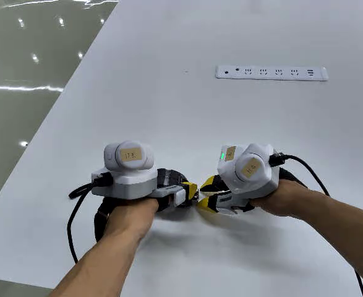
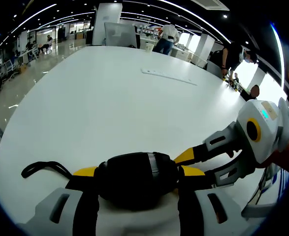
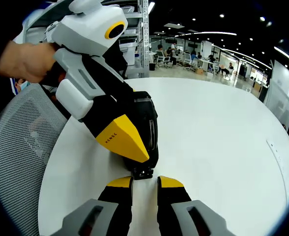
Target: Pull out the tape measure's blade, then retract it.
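A black tape measure (image 1: 170, 179) is clamped between the yellow-tipped jaws of my left gripper (image 1: 190, 189), low over the white table (image 1: 169, 93). In the left gripper view the case (image 2: 137, 179) sits across the jaws, with its black wrist strap (image 2: 41, 168) trailing left. My right gripper (image 1: 204, 197) faces it from the right. In the right gripper view the blade's end hook (image 3: 142, 172) lies just ahead of my right gripper (image 3: 145, 183), whose fingers stand a narrow gap apart with table showing between them. No blade is drawn out.
A white power strip (image 1: 271, 73) lies at the far side of the table. The table's left edge runs beside a glossy floor (image 1: 20, 74). A grey mesh chair (image 3: 16, 147) stands close to the near edge. People stand in the background (image 2: 169, 37).
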Demonstrator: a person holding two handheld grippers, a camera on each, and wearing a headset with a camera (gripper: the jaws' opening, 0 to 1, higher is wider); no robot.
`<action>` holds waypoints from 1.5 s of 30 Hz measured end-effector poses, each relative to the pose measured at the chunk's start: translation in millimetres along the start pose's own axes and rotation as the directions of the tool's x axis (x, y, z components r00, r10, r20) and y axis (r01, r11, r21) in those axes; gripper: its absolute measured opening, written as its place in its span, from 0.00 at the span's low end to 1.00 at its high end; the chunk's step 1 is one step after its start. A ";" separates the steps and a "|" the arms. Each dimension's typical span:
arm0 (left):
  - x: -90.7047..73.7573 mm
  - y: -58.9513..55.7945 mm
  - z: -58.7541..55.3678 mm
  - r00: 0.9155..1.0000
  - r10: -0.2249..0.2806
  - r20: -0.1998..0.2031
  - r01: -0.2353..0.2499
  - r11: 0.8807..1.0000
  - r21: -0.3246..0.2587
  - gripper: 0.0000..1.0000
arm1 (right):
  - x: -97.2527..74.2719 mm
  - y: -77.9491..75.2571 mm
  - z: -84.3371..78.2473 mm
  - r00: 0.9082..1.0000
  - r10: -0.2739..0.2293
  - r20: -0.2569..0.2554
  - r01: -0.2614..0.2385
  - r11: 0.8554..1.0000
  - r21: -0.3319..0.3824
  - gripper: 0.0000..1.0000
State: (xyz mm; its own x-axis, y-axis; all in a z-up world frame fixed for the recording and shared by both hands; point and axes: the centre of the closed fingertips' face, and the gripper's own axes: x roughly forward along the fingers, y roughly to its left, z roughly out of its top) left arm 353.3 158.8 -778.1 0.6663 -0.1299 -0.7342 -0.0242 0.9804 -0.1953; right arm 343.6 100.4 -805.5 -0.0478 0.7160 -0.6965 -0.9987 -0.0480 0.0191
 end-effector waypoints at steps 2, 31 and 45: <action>0.2 0.2 -0.1 1.000 0.000 -0.002 0.000 1.000 0.000 0.60 | -0.6 0.1 -0.6 1.000 0.000 -0.002 0.000 1.000 0.002 0.17; -10.6 -1.9 -7.0 0.999 -0.039 -0.017 0.040 0.994 0.100 0.69 | -36.9 -2.4 -22.6 0.997 -0.080 -0.004 0.080 0.994 0.072 0.34; -19.9 -7.9 -11.7 0.997 -0.079 0.017 0.075 0.983 0.168 0.71 | -61.5 2.0 -37.4 0.993 -0.121 0.006 0.120 0.985 0.125 0.42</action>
State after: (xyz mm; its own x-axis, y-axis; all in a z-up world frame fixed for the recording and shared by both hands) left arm 331.5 151.9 -769.5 0.6785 -0.2043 -0.7056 0.1517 0.9788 -0.1375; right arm 345.3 30.2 -789.5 0.0735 0.7204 -0.6896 -0.9918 0.1255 0.0253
